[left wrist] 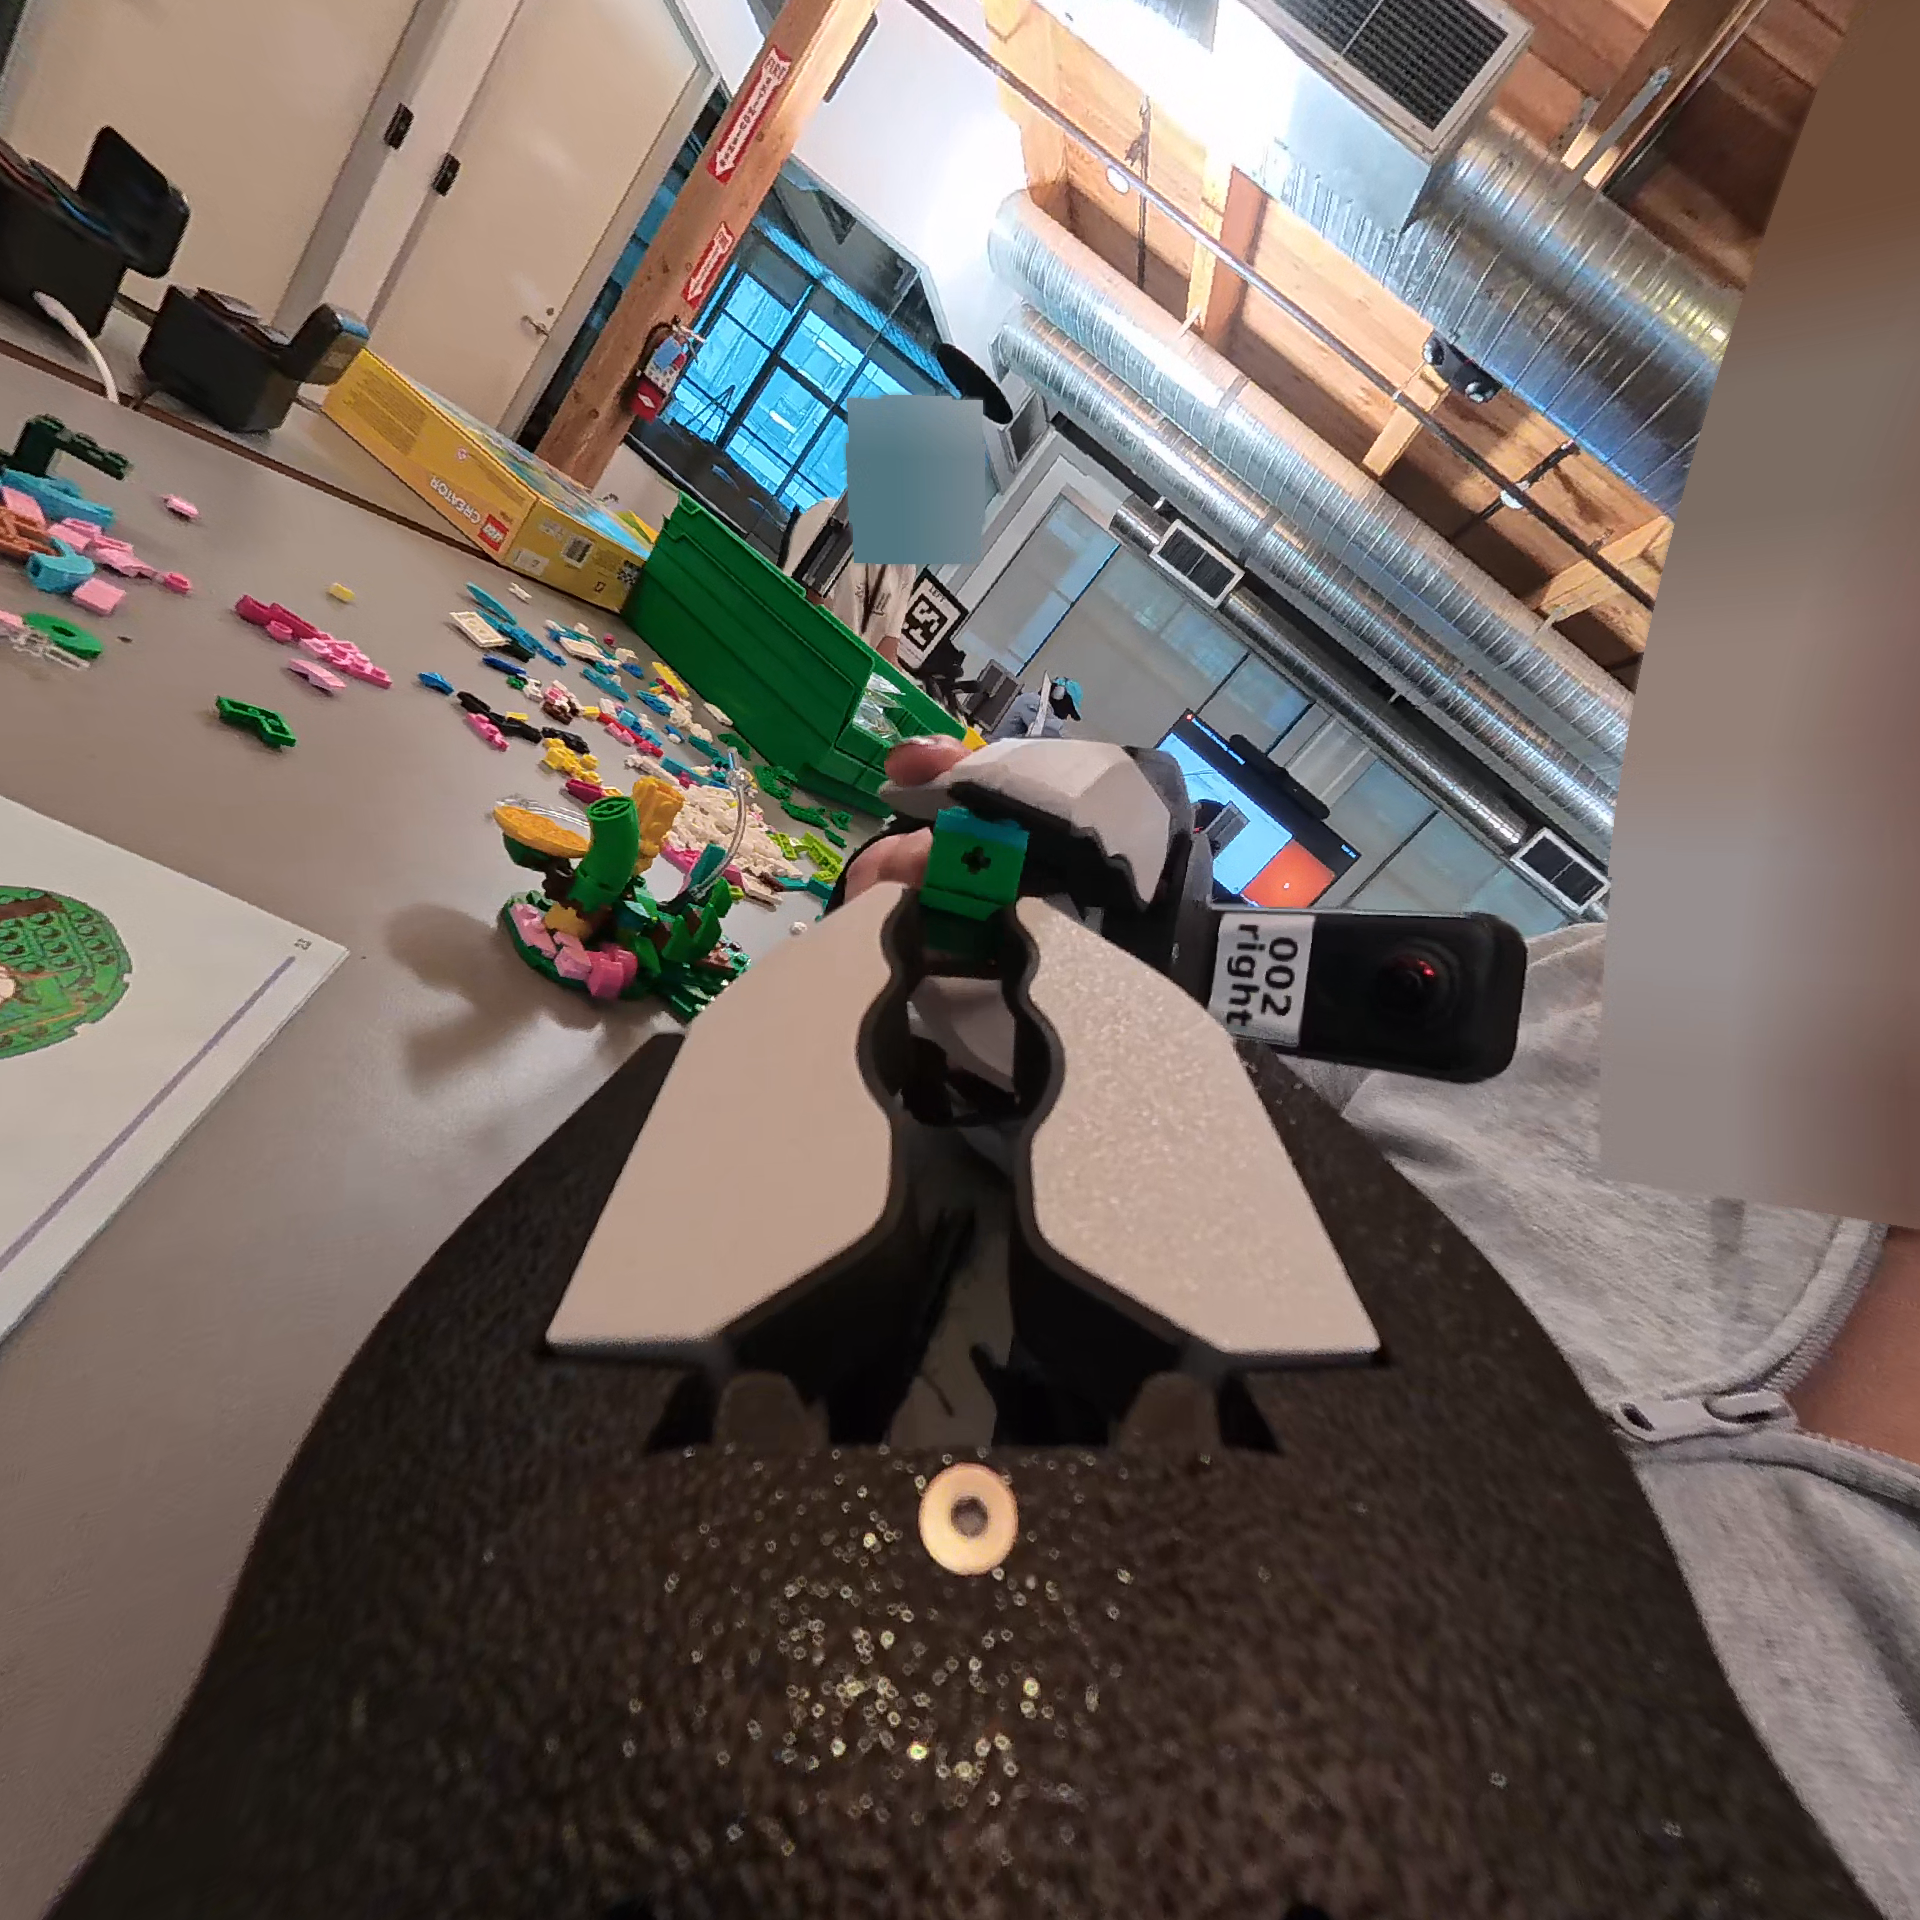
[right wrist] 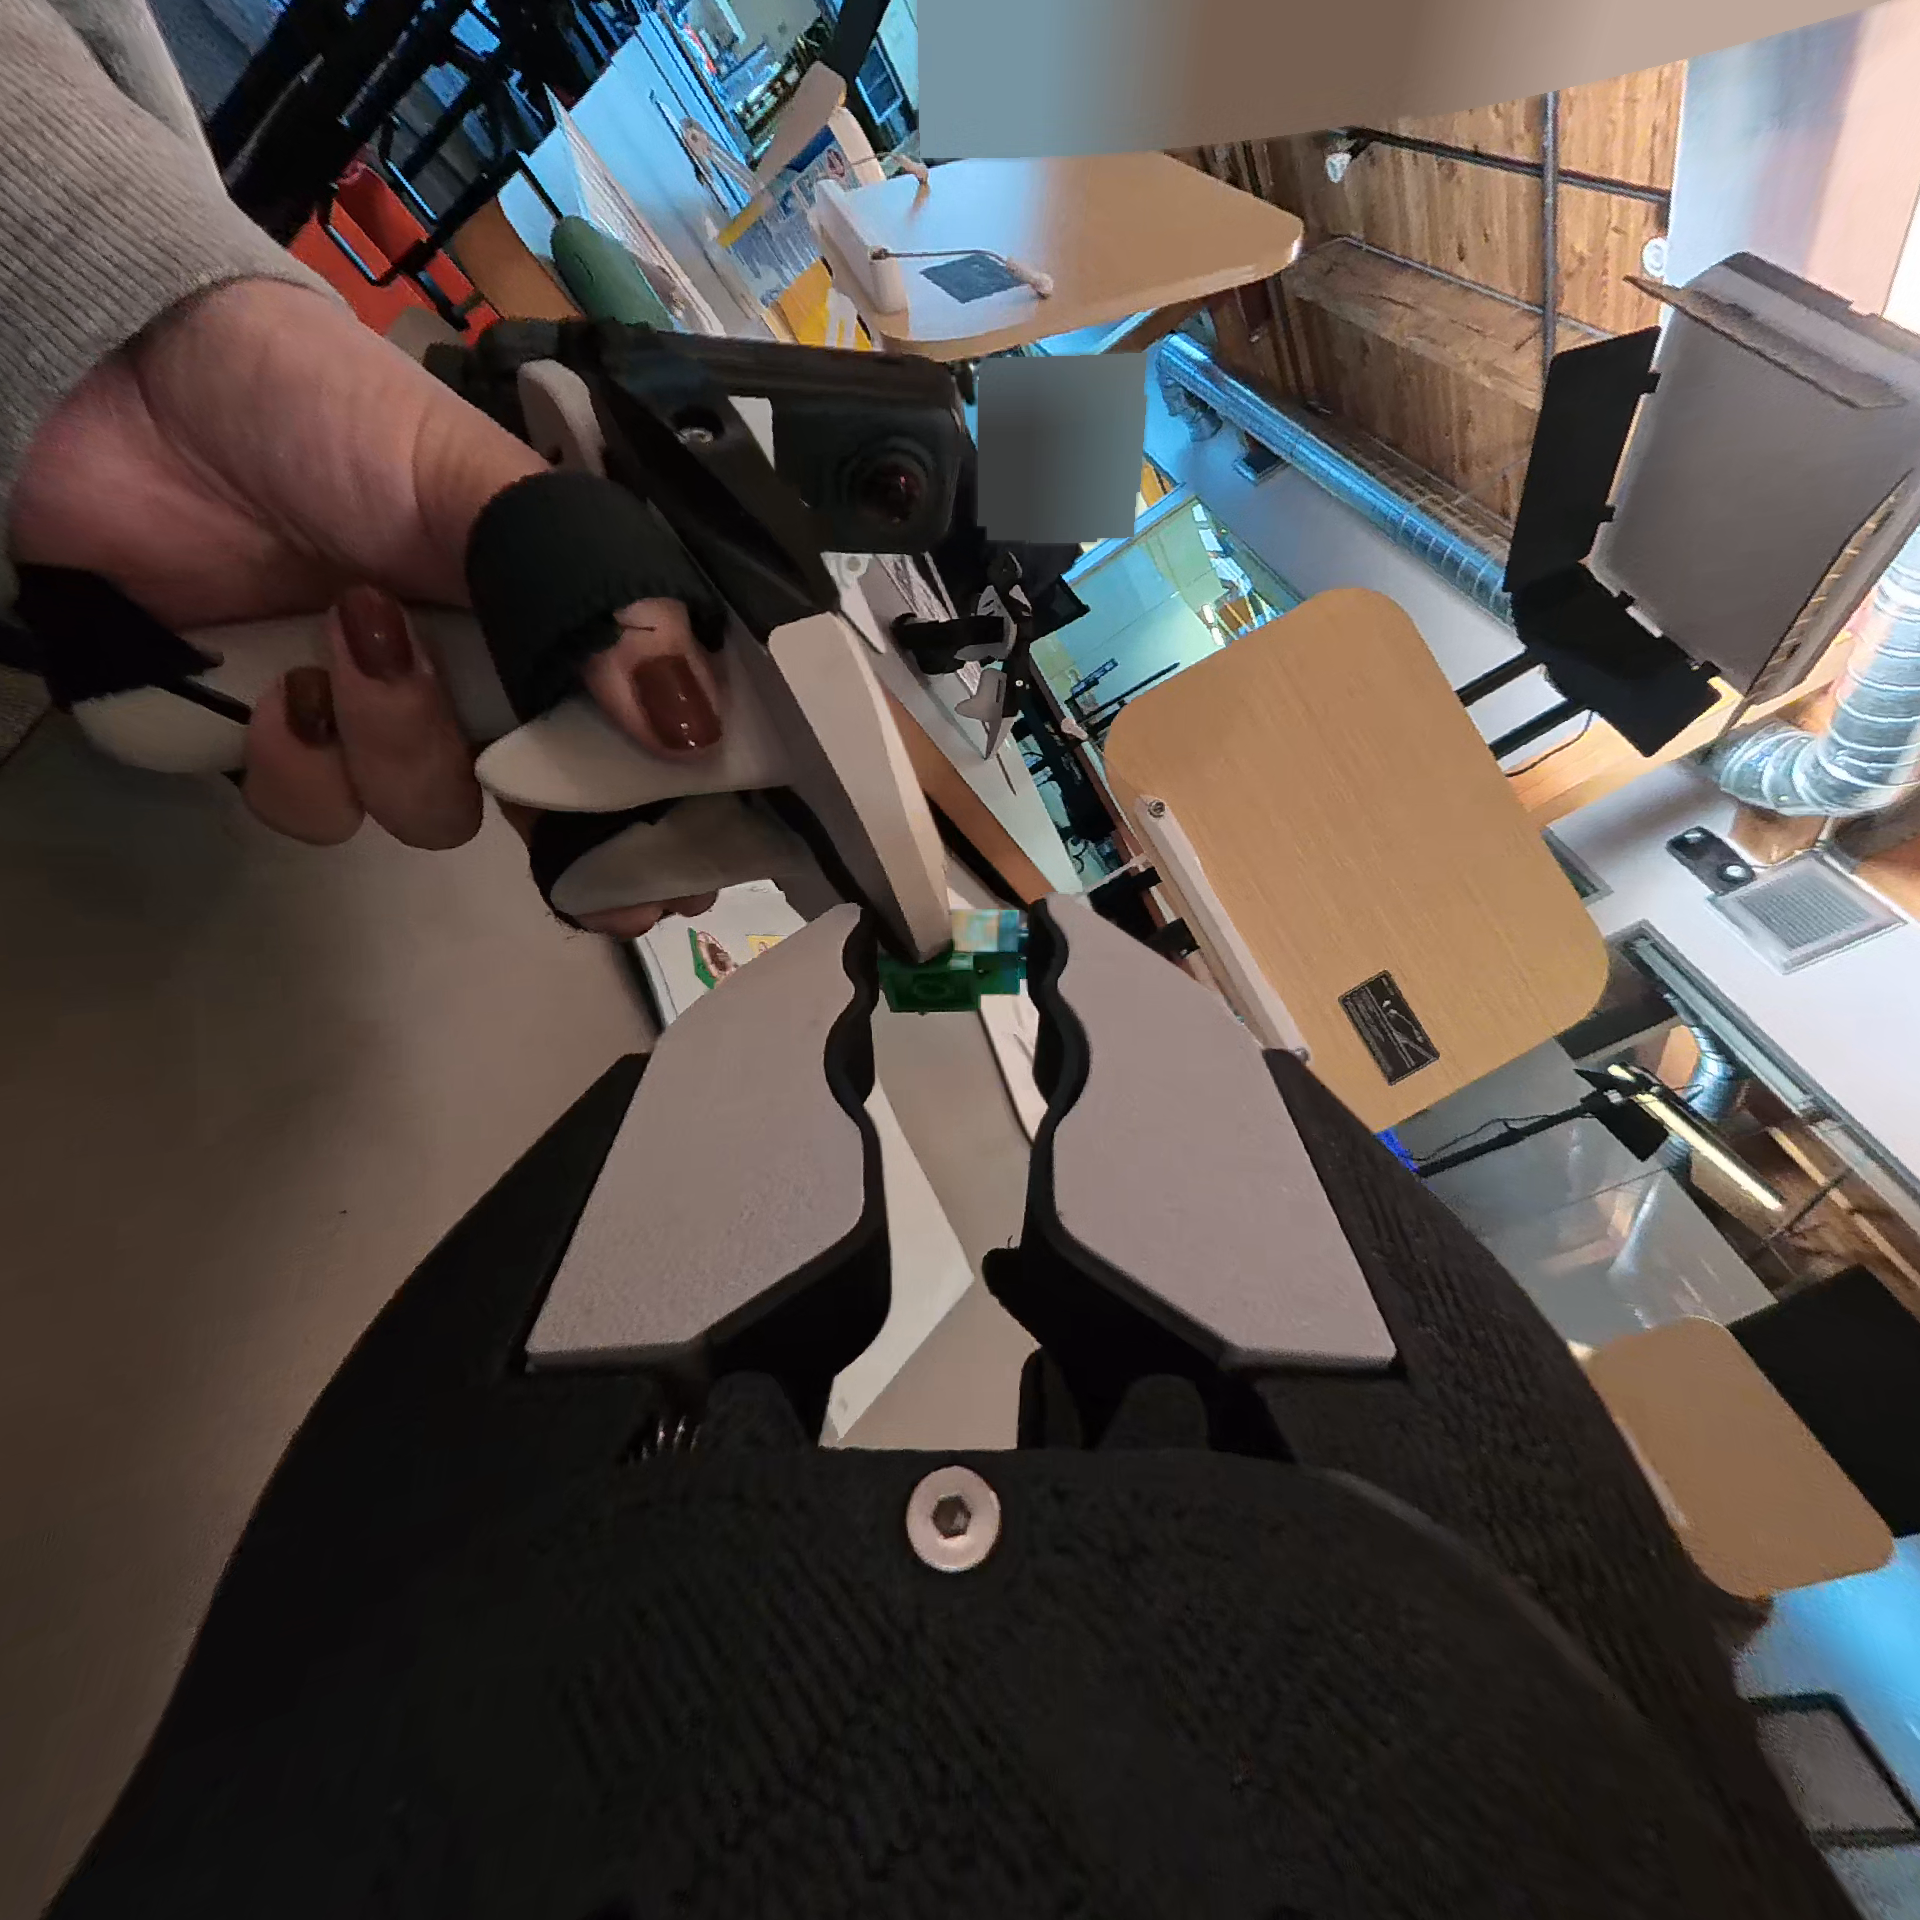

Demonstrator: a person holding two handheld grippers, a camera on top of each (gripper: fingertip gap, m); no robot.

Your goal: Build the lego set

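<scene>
A grey desk (left wrist: pixel 260 1195) carries scattered toy bricks (left wrist: pixel 582 707), a green bin (left wrist: pixel 748 634), an open instruction booklet (left wrist: pixel 135 1039) and a small flower model (left wrist: pixel 613 914). Above it, two handheld grippers meet. The left gripper (left wrist: pixel 961 925) has its fingers closed on a small green brick assembly with a teal top (left wrist: pixel 971 862). The right gripper (right wrist: pixel 951 966) has its fingers closing around the same piece, the far finger close beside it, contact unclear.

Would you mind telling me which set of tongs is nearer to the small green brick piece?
Left. The left tongs are closed on the green brick piece; the right tongs straddle its other end, contact unclear.
</scene>
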